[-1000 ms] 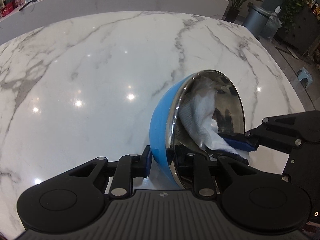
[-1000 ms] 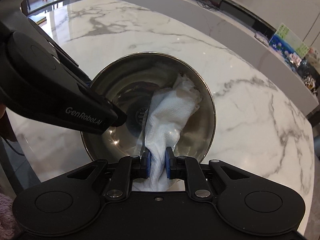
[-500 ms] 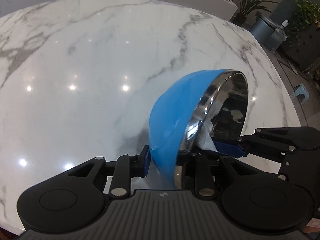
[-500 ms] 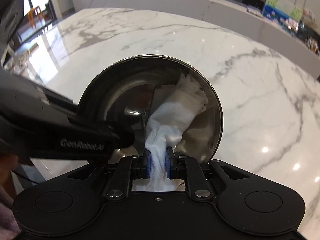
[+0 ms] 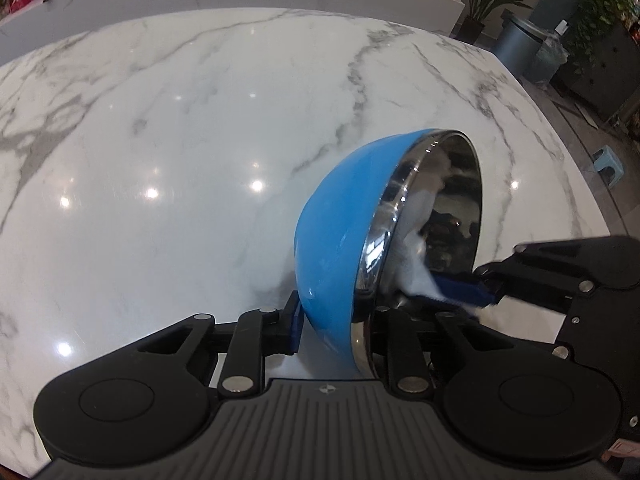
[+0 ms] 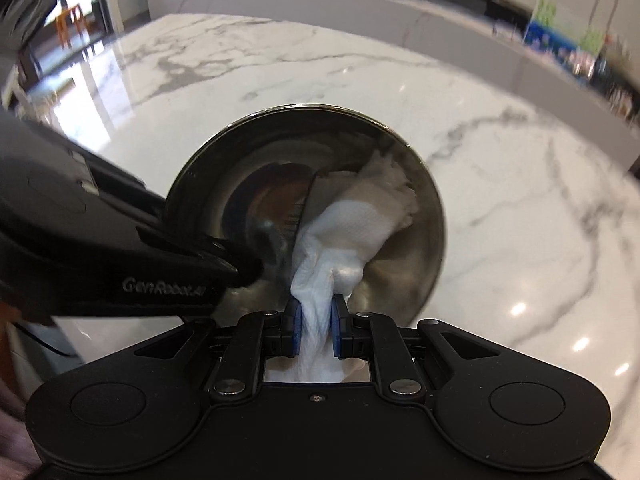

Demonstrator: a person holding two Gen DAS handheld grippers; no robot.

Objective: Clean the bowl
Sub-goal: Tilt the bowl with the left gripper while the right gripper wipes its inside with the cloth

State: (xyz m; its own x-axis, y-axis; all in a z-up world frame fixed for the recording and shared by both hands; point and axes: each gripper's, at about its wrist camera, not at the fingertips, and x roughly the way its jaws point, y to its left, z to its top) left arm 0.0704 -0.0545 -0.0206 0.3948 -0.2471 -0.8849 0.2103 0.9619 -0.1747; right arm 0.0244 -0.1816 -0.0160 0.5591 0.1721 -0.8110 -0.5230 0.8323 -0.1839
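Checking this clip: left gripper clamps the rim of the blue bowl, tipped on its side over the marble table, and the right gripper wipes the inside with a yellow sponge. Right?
Not quite. The right gripper holds a white paper towel, not a yellow sponge, as the right wrist view shows. The rest stands: the left gripper clamps the rim of the tipped blue bowl over the marble table.

Only legible text: "GenRobot.AI", white lettering on black body of left gripper (image 6: pixel 248 270), seen in right wrist view, slightly motion-blurred. Signs and packages on background counter too blurred to read. Left wrist view: no readable text.
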